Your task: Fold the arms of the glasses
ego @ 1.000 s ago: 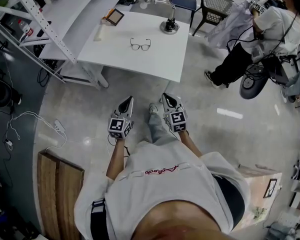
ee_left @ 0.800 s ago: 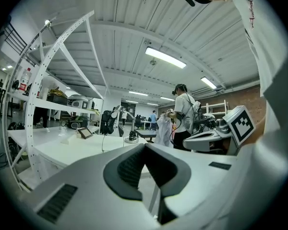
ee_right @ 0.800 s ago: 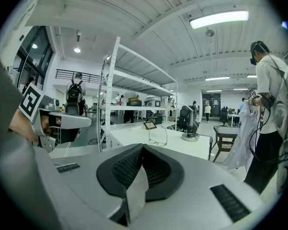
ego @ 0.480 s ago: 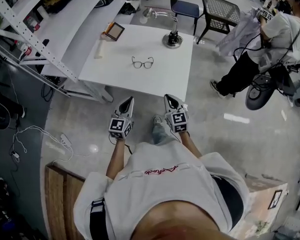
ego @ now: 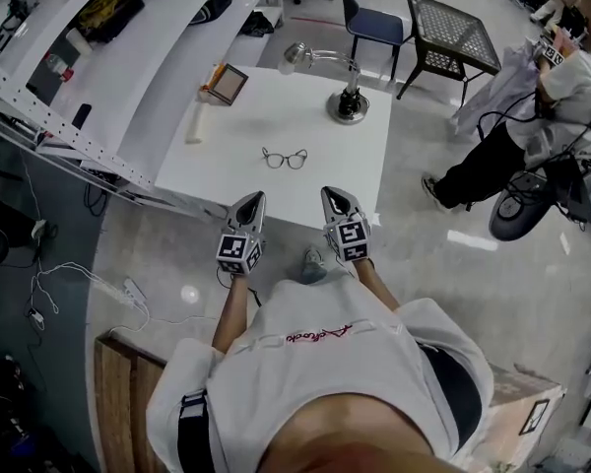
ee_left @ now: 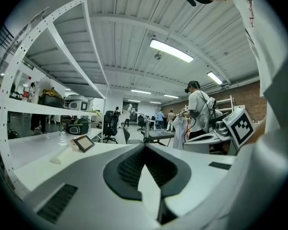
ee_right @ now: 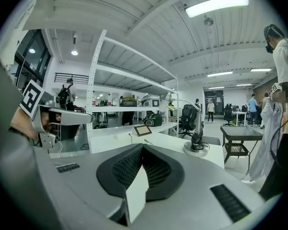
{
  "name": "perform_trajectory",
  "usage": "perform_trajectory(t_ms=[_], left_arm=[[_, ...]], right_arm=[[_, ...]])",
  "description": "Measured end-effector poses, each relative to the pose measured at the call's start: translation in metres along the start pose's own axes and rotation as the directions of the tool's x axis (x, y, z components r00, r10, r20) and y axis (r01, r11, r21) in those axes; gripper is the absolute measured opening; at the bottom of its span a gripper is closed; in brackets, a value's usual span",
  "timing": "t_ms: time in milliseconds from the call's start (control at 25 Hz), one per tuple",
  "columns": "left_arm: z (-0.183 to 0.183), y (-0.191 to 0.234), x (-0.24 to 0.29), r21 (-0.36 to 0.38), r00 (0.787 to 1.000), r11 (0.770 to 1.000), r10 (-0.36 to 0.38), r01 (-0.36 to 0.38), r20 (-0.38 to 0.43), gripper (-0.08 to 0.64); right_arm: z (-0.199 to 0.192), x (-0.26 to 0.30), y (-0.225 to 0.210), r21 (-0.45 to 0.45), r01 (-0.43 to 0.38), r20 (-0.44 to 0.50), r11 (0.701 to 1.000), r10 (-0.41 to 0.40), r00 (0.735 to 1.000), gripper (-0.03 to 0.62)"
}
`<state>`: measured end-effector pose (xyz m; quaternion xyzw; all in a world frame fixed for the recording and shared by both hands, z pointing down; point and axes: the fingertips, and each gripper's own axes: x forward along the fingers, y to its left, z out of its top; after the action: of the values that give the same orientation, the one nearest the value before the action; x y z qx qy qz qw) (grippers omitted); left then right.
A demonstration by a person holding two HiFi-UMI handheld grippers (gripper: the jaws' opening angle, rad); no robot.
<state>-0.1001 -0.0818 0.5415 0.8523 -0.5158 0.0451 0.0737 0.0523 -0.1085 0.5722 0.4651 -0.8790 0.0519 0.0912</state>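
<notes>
A pair of dark-framed glasses lies on the white table with its arms unfolded, seen only in the head view. My left gripper and right gripper are held side by side over the table's near edge, short of the glasses. Both are shut with nothing between their jaws. In the left gripper view the left gripper has its jaws meeting at the tip, and the right gripper looks the same in the right gripper view. Neither gripper view shows the glasses.
A desk lamp stands at the table's far right, a small framed tablet at its far left, a white roll on the left edge. White shelving runs along the left. A chair, a black side table and a person are beyond.
The table and glasses have drawn closer in the head view as the person walked toward them. Both grippers now reach the table's near edge. Their jaws stay shut.
</notes>
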Motion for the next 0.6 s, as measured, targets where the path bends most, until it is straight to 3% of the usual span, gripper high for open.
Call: perform_trajectory(t_ms=[600], left_arm=[[0.012,0.051,0.093,-0.033,0.997,0.997,0.07,-0.07,-0.015,0.023]], right_arm=[[0.018,0.091,-0.062,0.0,-0.08,-0.025,0.997,0.08,0.997,0.014]])
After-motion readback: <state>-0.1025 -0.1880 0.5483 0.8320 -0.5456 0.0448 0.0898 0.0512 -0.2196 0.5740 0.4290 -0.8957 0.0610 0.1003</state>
